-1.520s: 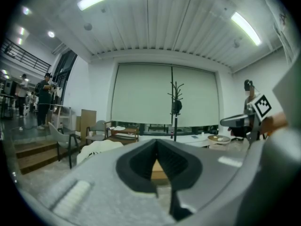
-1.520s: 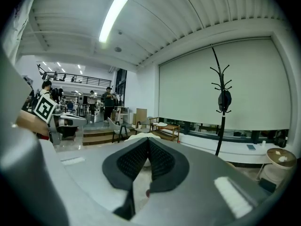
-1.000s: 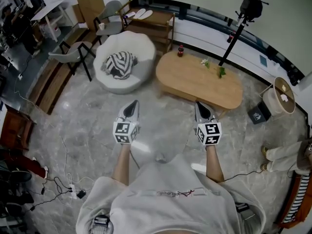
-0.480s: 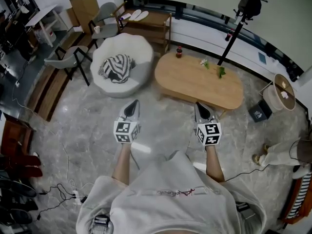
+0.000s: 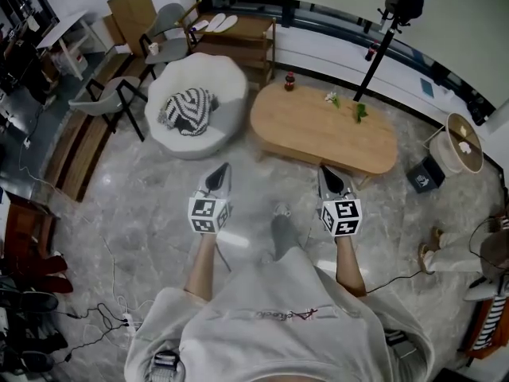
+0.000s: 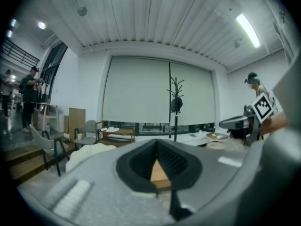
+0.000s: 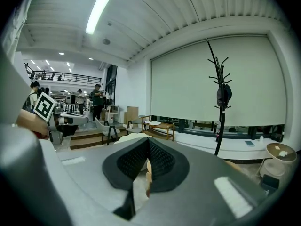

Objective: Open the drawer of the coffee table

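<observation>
Left gripper (image 5: 218,178) and right gripper (image 5: 332,180): jaws together, nothing between them. Coffee table (image 5: 322,130): near edge just beyond the right fingertips, ahead-right of the left; drawer not discernible. Bare floor (image 5: 238,156) open ahead of the left fingertips, up to the round white seat (image 5: 213,86). Versus one second ago: table sits slightly leftward in head view, and the person's shoe (image 5: 280,231) is further forward.

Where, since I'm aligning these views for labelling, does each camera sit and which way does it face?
Head view: on the person's head, steeply down at coffee table and armchair; shows torso, forearms, left hand-held gripper, right hand-held gripper.
Left gripper view: on the left one, about level along shut jaws toward coat stand; right one at right edge.
Right gripper view: on the right one, likewise, jaws shut; left one at left edge.
Shared: both gripper views show the coat stand.
</observation>
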